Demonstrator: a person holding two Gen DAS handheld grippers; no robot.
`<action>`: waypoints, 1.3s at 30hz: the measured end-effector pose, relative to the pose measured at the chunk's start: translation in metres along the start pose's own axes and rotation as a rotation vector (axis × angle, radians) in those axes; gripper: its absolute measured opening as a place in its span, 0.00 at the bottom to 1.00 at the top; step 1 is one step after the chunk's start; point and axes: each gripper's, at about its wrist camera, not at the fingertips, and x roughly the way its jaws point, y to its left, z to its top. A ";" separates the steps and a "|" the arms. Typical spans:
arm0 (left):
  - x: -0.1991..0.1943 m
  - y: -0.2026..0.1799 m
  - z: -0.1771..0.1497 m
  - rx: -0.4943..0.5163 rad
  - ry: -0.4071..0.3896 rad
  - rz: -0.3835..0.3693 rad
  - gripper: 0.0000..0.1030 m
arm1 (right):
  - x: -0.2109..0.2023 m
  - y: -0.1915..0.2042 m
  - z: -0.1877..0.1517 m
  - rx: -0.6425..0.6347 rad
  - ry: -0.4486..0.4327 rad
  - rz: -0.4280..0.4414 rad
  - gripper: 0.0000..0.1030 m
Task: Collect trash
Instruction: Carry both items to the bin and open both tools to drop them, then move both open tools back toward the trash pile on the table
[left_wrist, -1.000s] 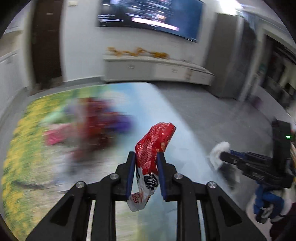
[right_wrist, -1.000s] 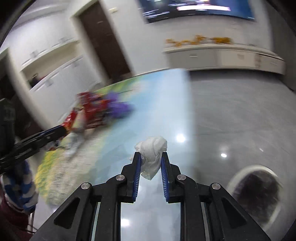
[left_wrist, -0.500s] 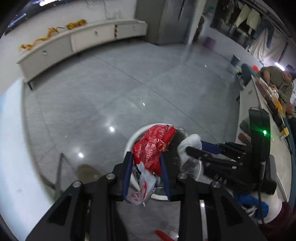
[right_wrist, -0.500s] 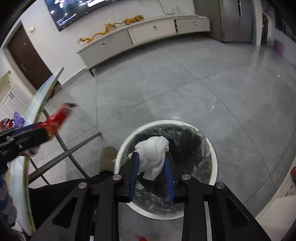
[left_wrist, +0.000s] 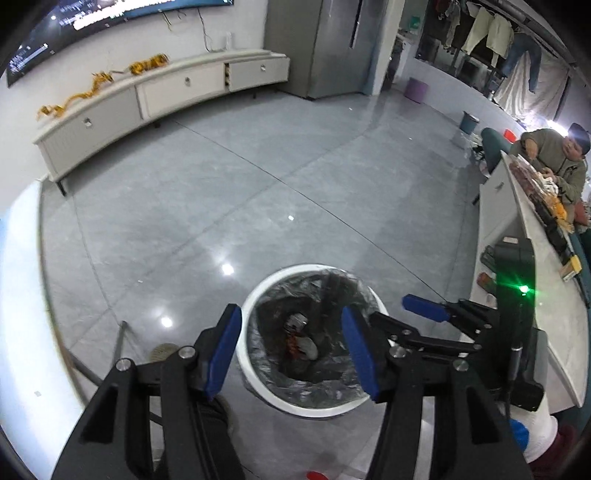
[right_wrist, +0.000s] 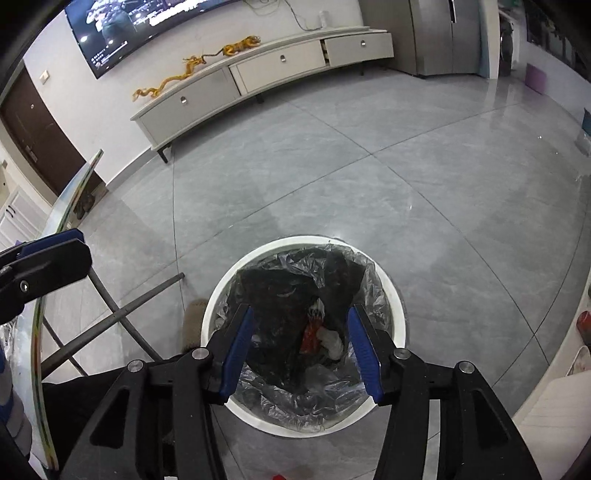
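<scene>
Both grippers hang over the white bin (right_wrist: 397, 306), pointing steeply down into its black liner (right_wrist: 280, 295)

Change since half a second ago: the left gripper (left_wrist: 291, 354) was clamped on a red snack wrapper, the right gripper (right_wrist: 301, 349) on a crumpled white tissue. Now nothing sits between either pair of blue pads; both sets of jaws are opening, gaps wide and empty. The right gripper's fingertips also show at the right of the left wrist view, likewise bare

Where the trash is: the red wrapper (right_wrist: 310, 334) and the white tissue (right_wrist: 332, 341) lie side by side low in the liner, touching or nearly so. The left wrist view shows the same pair at the bottom of the bag, plus a small pale object above them, too small to identify

Meaning for the task: this drop looks complete, two pieces binned in one go. Judged next step is a return to the table (right_wrist: 40, 369), whose patterned edge shows at the left of the right wrist view. How much trash is left there cannot be told from here

Writing: no print on the wrapper is legible at this range. The wall screen (right_wrist: 147, 22) carries lines of text, blurred beyond reading. No brand marks on bin or grippers
</scene>
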 end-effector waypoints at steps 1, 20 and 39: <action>-0.005 0.002 -0.001 0.003 -0.013 0.020 0.53 | -0.003 0.003 0.001 -0.003 -0.006 0.001 0.51; -0.127 0.051 -0.036 -0.064 -0.270 0.233 0.67 | -0.085 0.087 0.015 -0.148 -0.157 0.039 0.51; -0.220 0.162 -0.106 -0.307 -0.433 0.328 0.67 | -0.131 0.232 0.024 -0.380 -0.208 0.144 0.51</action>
